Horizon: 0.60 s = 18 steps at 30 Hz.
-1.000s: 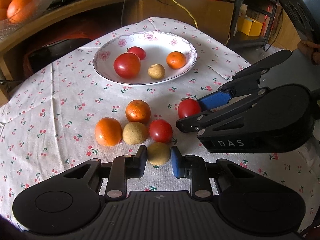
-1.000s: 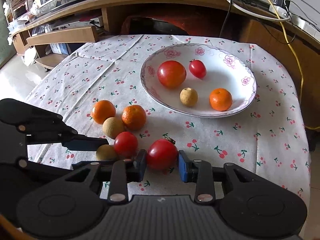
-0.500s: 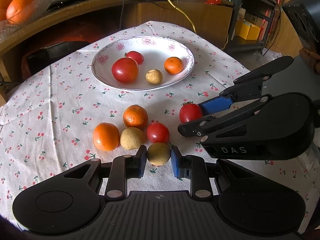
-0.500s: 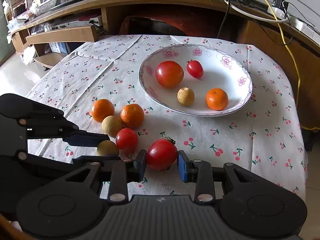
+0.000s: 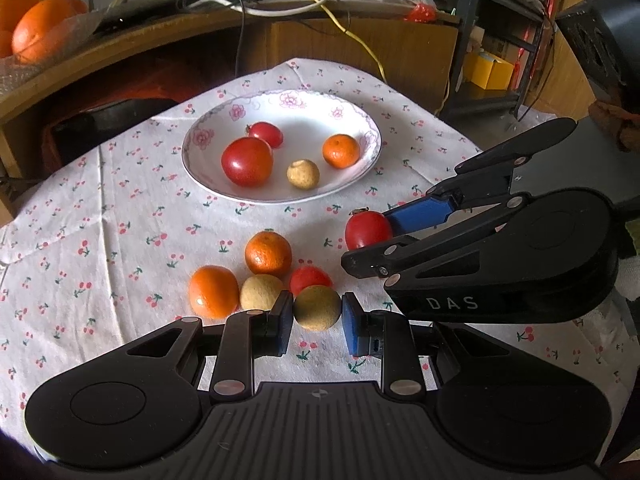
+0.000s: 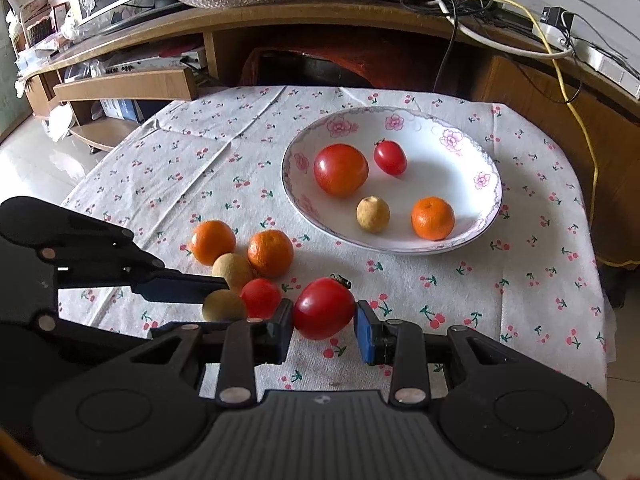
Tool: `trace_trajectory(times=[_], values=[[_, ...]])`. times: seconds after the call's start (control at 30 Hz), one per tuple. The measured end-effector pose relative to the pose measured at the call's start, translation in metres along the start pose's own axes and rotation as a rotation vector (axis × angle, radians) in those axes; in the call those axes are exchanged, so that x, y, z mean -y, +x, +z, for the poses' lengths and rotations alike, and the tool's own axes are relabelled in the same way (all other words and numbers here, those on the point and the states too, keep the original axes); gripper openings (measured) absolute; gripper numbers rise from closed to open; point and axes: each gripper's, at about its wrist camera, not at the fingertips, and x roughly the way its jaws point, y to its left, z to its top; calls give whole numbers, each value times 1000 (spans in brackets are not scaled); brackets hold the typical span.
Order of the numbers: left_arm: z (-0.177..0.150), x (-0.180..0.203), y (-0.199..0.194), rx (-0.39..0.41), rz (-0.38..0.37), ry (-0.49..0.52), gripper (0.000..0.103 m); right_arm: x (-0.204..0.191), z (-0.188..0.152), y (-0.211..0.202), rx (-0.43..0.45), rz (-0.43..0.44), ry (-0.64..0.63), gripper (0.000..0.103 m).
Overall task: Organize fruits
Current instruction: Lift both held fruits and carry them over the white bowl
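left gripper [image 5: 317, 317]: pinching a small round tan fruit [image 5: 316, 307]
right gripper [image 6: 325, 323]: clamped on a glossy red tomato [image 6: 324, 308]
clutter: two oranges, tan fruit, small tomato bunched at 10 o'clock
white floral plate [image 6: 486, 178], 12 o'clock: two tomatoes, orange, tan fruit

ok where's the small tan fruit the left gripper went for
The tan fruit sits between the left gripper pads, low centre of the left wrist view, just in front of the small red tomato.
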Motion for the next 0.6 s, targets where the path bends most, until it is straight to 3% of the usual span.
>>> trace_trajectory(times=[0.6], values=[[20,-6,-1,61,31,-23,34,15,19,-9,60,-38,57,34]])
